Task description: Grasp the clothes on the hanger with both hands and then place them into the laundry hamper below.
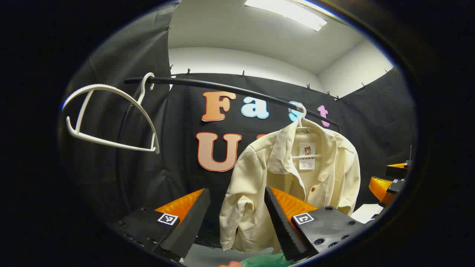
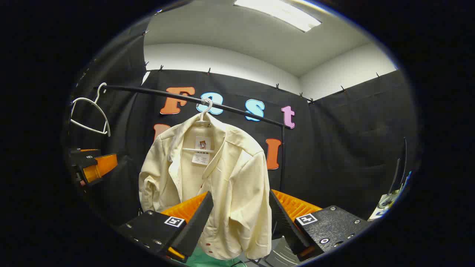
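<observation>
A cream shirt (image 1: 297, 181) hangs on a white hanger (image 1: 302, 120) from a black rail (image 1: 237, 91). My left gripper (image 1: 237, 196) is open, short of the shirt's left sleeve, with nothing between its fingers. In the right gripper view the same shirt (image 2: 219, 174) hangs ahead, and my right gripper (image 2: 241, 200) stands open before its lower right side without touching it. The left gripper (image 2: 91, 167) shows at that view's left edge. The right gripper (image 1: 391, 181) shows at the right edge of the left gripper view. Green hamper fabric (image 1: 263, 261) peeks below the shirt.
An empty white hanger (image 1: 111, 118) hangs at the rail's left end, also seen as the empty hanger (image 2: 91, 116). Black cloth walls close the booth behind and at both sides. A rail post (image 2: 282, 155) stands right of the shirt.
</observation>
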Demonstrator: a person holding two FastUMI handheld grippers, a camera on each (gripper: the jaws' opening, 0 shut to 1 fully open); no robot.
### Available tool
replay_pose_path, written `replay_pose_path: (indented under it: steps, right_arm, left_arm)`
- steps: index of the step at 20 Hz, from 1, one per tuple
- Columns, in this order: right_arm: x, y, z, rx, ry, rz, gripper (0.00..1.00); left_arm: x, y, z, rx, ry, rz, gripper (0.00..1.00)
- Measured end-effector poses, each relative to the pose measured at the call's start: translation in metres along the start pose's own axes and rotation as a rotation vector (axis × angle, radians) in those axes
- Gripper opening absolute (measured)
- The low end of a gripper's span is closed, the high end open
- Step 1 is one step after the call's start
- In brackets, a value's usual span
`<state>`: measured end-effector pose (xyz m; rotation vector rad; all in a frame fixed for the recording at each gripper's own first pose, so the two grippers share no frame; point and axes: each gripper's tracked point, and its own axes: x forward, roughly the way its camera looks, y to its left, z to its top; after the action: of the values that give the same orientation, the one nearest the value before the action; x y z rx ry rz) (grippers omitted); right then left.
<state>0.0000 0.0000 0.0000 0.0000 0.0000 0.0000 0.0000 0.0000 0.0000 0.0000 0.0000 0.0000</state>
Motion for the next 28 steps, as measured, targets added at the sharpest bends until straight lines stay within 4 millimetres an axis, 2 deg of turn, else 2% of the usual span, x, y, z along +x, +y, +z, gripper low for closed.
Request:
replay_pose_path:
  steps: [14,20,24,28]
  right_arm:
    - [-0.016,0.002,0.0,0.011,0.018,-0.005,0.93]
    - [-0.016,0.011,0.0,0.025,0.021,0.019,0.93]
    - [0.002,0.033,0.001,0.035,0.026,0.071,0.93]
    - [0.046,0.071,-0.011,0.037,0.064,0.15,0.93]
  left_arm:
    - [-0.015,0.016,0.001,-0.002,0.005,0.027,0.96]
    - [-0.016,0.016,0.002,0.003,0.006,0.024,0.96]
    - [-0.018,0.017,0.003,0.007,0.001,0.018,0.96]
    - [-0.018,0.017,0.0,0.002,0.008,0.009,0.96]
